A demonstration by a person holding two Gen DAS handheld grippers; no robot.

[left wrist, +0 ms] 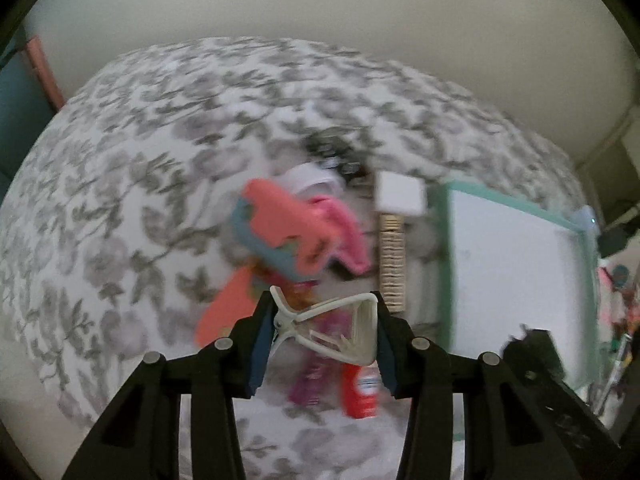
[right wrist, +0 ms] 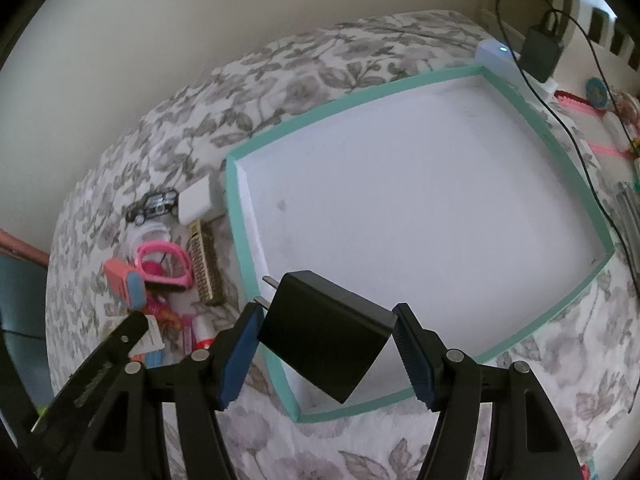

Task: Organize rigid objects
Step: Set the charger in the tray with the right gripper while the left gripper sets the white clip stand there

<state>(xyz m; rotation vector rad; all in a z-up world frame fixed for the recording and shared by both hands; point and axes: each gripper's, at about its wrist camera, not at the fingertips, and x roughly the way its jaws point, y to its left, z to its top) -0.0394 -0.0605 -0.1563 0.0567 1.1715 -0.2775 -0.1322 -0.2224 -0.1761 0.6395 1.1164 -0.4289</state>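
- The bed's floral cover (right wrist: 304, 64), grey leaves on white, fills most of both views.
- A plain cream wall (right wrist: 160, 20) rises behind it, at 12 o'clock.
- A black plugged-in adapter (right wrist: 542, 50) with its cable sits at 1 o'clock in the right wrist view.
- A teal and reddish edge (left wrist: 24, 80) shows at 10 o'clock, too blurred to tell.

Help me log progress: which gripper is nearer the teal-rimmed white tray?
Right. The right gripper holds a black charger over the teal-rimmed white tray; the left gripper sits beside it, over the clutter.
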